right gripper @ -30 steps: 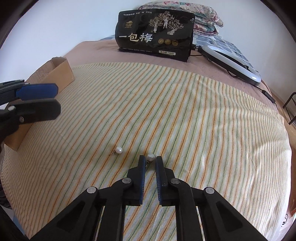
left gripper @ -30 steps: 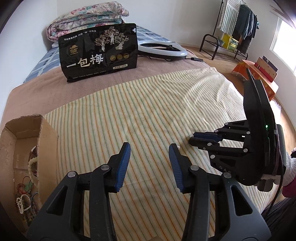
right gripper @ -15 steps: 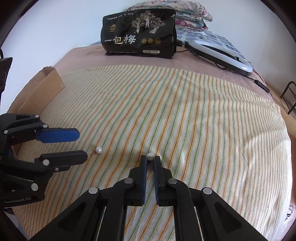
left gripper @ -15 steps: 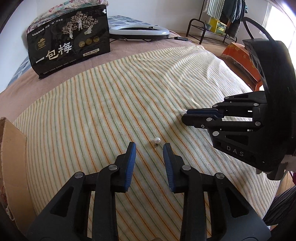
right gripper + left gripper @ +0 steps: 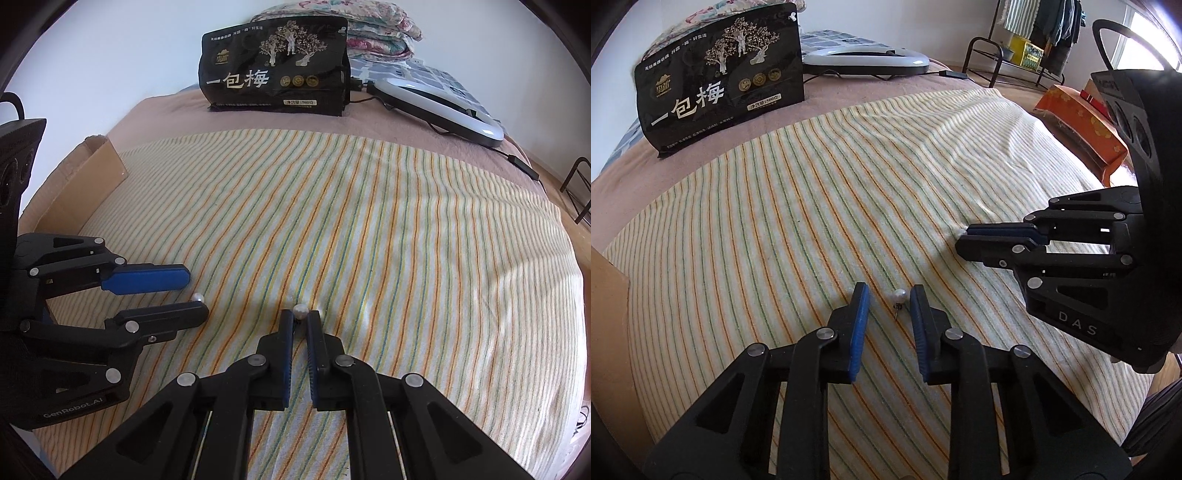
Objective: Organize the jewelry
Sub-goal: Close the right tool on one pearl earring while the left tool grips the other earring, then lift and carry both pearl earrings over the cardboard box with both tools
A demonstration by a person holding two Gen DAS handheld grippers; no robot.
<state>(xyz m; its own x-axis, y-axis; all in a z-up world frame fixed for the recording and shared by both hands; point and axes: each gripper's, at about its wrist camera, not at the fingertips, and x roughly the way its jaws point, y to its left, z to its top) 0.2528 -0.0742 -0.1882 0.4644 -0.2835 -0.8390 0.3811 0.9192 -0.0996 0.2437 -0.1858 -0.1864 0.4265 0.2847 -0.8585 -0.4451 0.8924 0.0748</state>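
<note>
Two pearl stud earrings lie on the striped cloth (image 5: 812, 206). One pearl earring (image 5: 899, 296) sits between the tips of my left gripper (image 5: 888, 291), which is open around it; the same pearl (image 5: 198, 297) shows between the left fingers in the right wrist view. My right gripper (image 5: 300, 314) is nearly shut, with the second pearl earring (image 5: 300, 311) pinched at its tips against the cloth. The right gripper (image 5: 964, 236) also shows in the left wrist view, with that pearl just visible at its tip.
A cardboard box (image 5: 85, 188) stands at the cloth's left edge. A black snack bag (image 5: 275, 74) stands at the back, folded quilts (image 5: 376, 33) behind it, and a ring light (image 5: 439, 107) with its cable lies at the back right. A clothes rack (image 5: 1034, 40) stands beyond the bed.
My left gripper has swung away from the box, moved to the loose pearl and narrowed around it. My right gripper has stayed closed on the other pearl.
</note>
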